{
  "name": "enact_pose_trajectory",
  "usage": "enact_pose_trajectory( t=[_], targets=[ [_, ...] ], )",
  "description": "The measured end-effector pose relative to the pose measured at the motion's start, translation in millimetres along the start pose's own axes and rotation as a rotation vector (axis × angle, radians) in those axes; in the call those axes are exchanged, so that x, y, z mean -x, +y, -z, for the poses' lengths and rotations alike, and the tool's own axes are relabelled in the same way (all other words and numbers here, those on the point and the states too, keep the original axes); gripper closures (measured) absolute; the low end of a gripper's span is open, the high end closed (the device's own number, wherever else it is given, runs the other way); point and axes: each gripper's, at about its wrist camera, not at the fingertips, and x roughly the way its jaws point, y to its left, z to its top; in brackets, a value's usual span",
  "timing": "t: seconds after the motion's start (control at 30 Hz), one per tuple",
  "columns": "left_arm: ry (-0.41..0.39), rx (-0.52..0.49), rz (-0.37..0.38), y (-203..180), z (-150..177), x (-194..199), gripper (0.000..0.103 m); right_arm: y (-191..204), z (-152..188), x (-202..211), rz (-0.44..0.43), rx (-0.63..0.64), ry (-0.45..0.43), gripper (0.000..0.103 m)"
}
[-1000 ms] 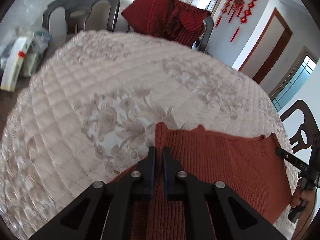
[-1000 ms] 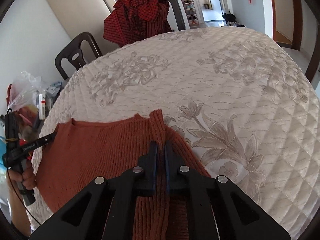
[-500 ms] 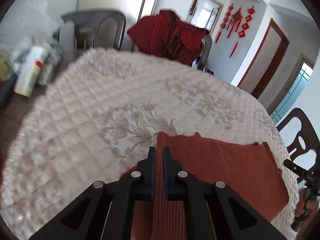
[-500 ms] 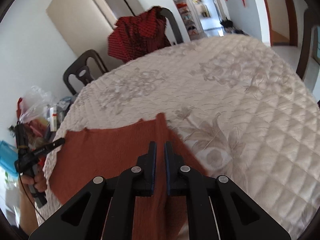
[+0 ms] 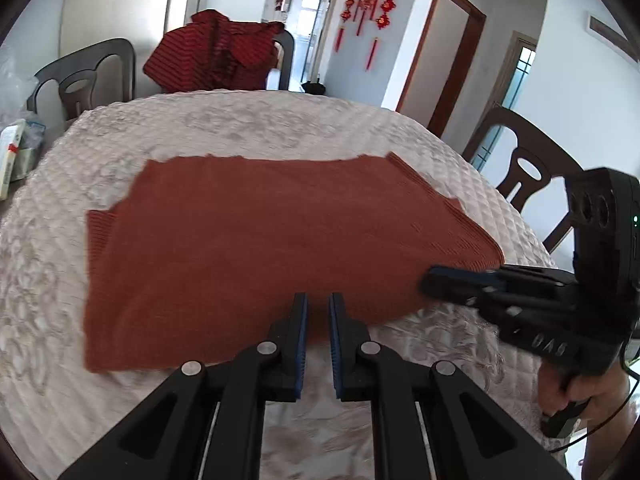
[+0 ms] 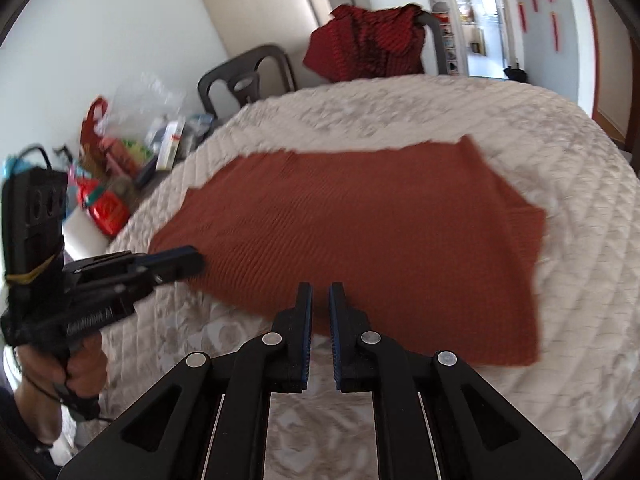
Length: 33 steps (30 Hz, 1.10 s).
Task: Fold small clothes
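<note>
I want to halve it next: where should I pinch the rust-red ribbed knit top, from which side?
Probably its near hem corners, approached from the near table edge: the rust-red ribbed knit top lies flat on the quilted beige table cover, so only thin edges offer a pinch.

text: none I can read | my right tool (image 5: 434,282): pale marks on its side, blurred | my left tool (image 6: 196,262): pale lettering on its side, smeared | box (image 6: 171,146) by the wall: print too small

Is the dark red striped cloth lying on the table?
No, the dark red striped cloth hangs over a chair back behind the table.
</note>
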Motion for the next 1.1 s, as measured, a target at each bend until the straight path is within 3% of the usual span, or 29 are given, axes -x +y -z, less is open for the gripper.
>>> enact_pose_trajectory(
  t=[0.1,0.17,0.23,0.33,0.47,0.6,0.7,0.73,0.77,0.93,1.1],
  targets=[
    [0.044,0.007,-0.033,2.2,4.7,-13.5,0.091,-10.4,1.0,-4.4,0.004,-0.04,0.019,0.095],
    [0.032,0.051,-0.005,11.7,4.7,-6.5,0.091,-18.9,4.8,5.0,0.027,-0.058,-0.001,0.095],
    [0.019,0.063,-0.024,21.0,8.4,-0.2,0.091,-32.0,11.2,15.2,0.04,-0.093,-0.011,0.095],
    [0.011,0.121,0.017,37.9,12.8,7.6,0.091,-61.5,17.4,29.3,0.024,-0.193,-0.032,0.095],
    [-0.032,0.16,0.013,47.6,20.0,24.8,0.091,-92.2,26.4,45.0,-0.032,-0.332,-0.074,0.095],
    [-0.084,0.177,-0.056,60.0,16.7,32.9,0.09,-101.9,31.0,54.9,-0.069,-0.39,-0.11,0.095],
    [-0.031,0.239,-0.129,82.5,19.4,22.9,0.09,-115.6,34.6,49.3,-0.076,-0.461,-0.101,0.097],
    [-0.03,0.266,-0.115,89.6,22.2,22.6,0.09,-118.6,35.8,50.8,-0.085,-0.476,-0.107,0.098],
    [-0.04,0.297,-0.083,95.4,23.6,25.2,0.09,-119.4,35.9,52.4,-0.084,-0.485,-0.114,0.098],
    [-0.055,0.284,-0.083,91.2,22.2,30.2,0.09,-103.1,26.3,58.8,-0.058,-0.452,-0.136,0.095],
    [-0.066,0.26,-0.131,87.8,9.7,20.9,0.09,-101.0,9.4,42.8,-0.088,-0.438,-0.138,0.095]
  ],
)
